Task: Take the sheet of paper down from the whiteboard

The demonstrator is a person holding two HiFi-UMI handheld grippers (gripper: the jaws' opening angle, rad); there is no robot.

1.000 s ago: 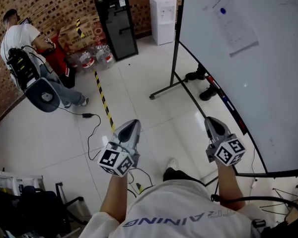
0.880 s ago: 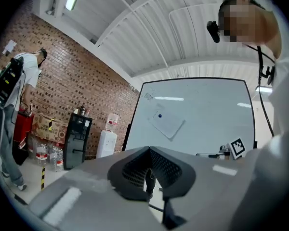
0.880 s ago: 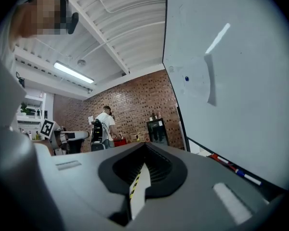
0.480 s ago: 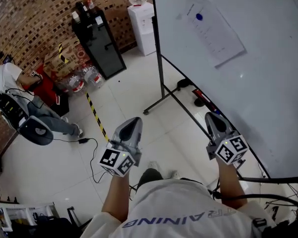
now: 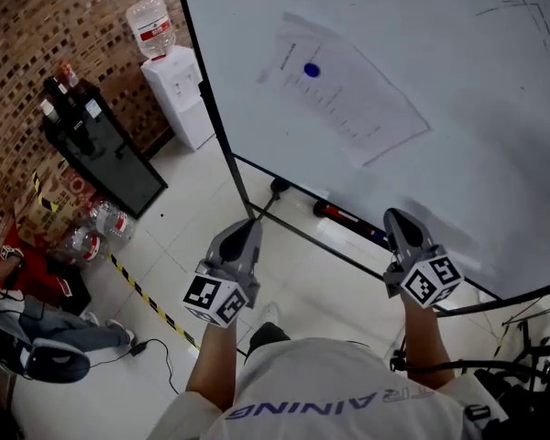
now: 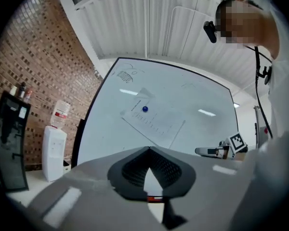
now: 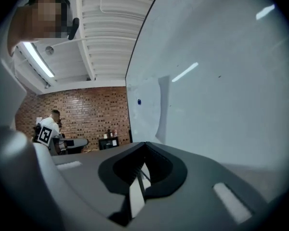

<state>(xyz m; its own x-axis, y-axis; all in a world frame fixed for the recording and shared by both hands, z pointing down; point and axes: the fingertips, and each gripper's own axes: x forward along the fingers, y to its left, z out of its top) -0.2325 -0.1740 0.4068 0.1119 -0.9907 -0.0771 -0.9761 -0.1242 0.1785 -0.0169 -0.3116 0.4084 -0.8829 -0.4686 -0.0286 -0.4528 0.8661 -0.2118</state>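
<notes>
The sheet of paper (image 5: 344,90) hangs on the whiteboard (image 5: 477,136), pinned near its top by a blue magnet (image 5: 312,71). Both grippers are held level in front of the board, below the sheet and apart from it. My left gripper (image 5: 245,234) is shut and empty, near the board's left post. My right gripper (image 5: 400,220) is shut and empty, close to the board's lower edge. In the left gripper view the sheet (image 6: 154,120) and magnet (image 6: 145,109) lie ahead, above the closed jaws (image 6: 149,149). The right gripper view looks along the board, with the sheet (image 7: 151,112) ahead to the left.
A water dispenser (image 5: 179,94) and a black cabinet (image 5: 101,149) stand by the brick wall at left. Water bottles (image 5: 96,227) and yellow-black floor tape (image 5: 151,305) lie below them. The board's stand leg (image 5: 257,214) and a marker on its tray (image 5: 348,218) are near the grippers.
The view has swung towards the whiteboard, which now fills the upper right with the sheet near the middle. Both grippers moved closer to the board and stayed shut.
</notes>
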